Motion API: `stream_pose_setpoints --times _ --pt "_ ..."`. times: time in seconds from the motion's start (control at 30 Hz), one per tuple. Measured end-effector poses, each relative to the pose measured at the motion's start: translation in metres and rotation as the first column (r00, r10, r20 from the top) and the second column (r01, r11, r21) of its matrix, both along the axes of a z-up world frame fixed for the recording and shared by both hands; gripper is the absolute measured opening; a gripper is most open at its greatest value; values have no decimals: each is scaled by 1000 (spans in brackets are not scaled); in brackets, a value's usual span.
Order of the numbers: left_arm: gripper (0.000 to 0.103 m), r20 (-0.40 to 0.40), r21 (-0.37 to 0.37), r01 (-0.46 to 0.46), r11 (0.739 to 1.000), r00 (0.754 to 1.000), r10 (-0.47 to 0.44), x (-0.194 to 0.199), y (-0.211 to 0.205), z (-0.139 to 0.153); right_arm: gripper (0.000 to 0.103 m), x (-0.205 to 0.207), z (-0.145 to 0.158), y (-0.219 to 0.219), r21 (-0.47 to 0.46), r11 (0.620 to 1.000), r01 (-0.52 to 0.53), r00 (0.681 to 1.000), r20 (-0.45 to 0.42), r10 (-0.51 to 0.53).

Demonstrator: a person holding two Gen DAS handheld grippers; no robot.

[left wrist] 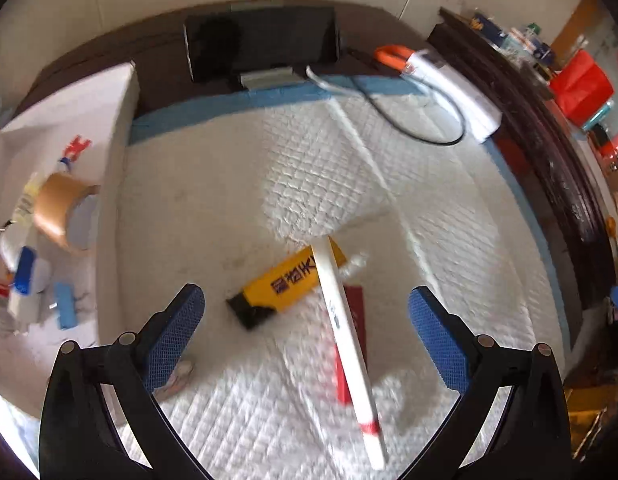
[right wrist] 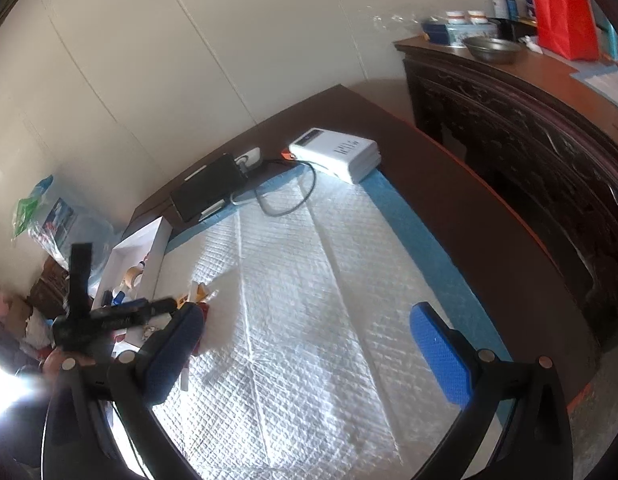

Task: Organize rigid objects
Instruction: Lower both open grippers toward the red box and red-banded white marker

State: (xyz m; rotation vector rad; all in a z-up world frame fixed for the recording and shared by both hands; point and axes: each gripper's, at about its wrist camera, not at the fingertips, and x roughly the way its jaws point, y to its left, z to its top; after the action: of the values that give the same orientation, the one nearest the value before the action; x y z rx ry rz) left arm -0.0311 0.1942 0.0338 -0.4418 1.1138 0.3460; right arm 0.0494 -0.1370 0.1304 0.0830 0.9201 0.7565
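Note:
In the left wrist view a yellow box cutter [left wrist: 291,285] with a black tip lies on the white quilted pad [left wrist: 237,184]. A long white stick with a red band [left wrist: 347,346] lies across it, over a red flat piece [left wrist: 355,322]. My left gripper [left wrist: 305,312] is open and empty, hovering above these, its blue pads on either side. A white box [left wrist: 61,184] at the left holds a brown tape roll [left wrist: 63,210] and small blue and white items. My right gripper [right wrist: 305,344] is open and empty above the pad [right wrist: 309,320]; the left gripper's body [right wrist: 109,320] shows at its left.
A black device [left wrist: 261,42] on a stand, a white power bank [left wrist: 457,88] with an orange end and cables lie at the pad's far edge. A dark carved cabinet [right wrist: 529,128] with a metal bowl [right wrist: 493,49], bottles and a red bag stands at the right.

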Motion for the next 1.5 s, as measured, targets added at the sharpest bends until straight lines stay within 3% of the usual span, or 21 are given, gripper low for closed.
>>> stream_pose_setpoints --times 0.2,0.37,0.47,0.6,0.67,0.8,0.93,1.0,1.03,1.1,1.17,1.27,1.5 --pt "103 -28 14 140 990 990 -139 25 -39 -19 103 1 -3 -19 -16 999 49 999 -2 -49" --pt "102 -4 -128 243 962 969 -245 21 -84 -16 103 7 -6 -28 -18 996 85 996 -23 -85" --pt "102 15 -162 280 946 959 -281 15 -107 -15 103 7 -7 -25 -19 997 73 997 -24 -74" --pt "102 37 -165 263 951 965 -261 3 -102 -7 103 6 -8 -20 -20 998 53 998 -23 -53" --pt "102 41 -132 218 967 976 -215 -8 -86 -4 103 7 -9 -20 -19 999 49 998 -26 -50" --pt "102 -14 -77 120 990 992 -122 -17 -59 -12 103 9 -11 -23 -16 998 58 998 -36 -58" --pt "102 6 -63 143 988 990 -143 -26 -54 -6 103 11 -14 -21 -13 998 54 997 -49 -54" --pt "101 5 -38 160 986 987 -160 -26 -56 -3 103 11 -18 -15 -8 1000 5 999 -53 -5" --pt "97 6 -36 165 986 986 -165 -30 -56 -2 103 6 -20 -7 1 997 -84 996 -16 84" --pt "96 12 -47 158 986 987 -158 -32 -55 -1 103 -13 -25 9 -79 964 -256 958 111 263" --pt "96 33 -54 139 989 990 -138 -40 -51 4 103 -40 -39 32 -291 873 -392 862 217 459" --pt "96 52 -36 114 993 992 -112 -52 -45 12 103 -69 -63 54 -418 737 -532 742 190 643" --pt "96 15 63 79 995 997 -80 -82 -41 15 101 -102 -78 105 -541 504 -674 491 182 852"
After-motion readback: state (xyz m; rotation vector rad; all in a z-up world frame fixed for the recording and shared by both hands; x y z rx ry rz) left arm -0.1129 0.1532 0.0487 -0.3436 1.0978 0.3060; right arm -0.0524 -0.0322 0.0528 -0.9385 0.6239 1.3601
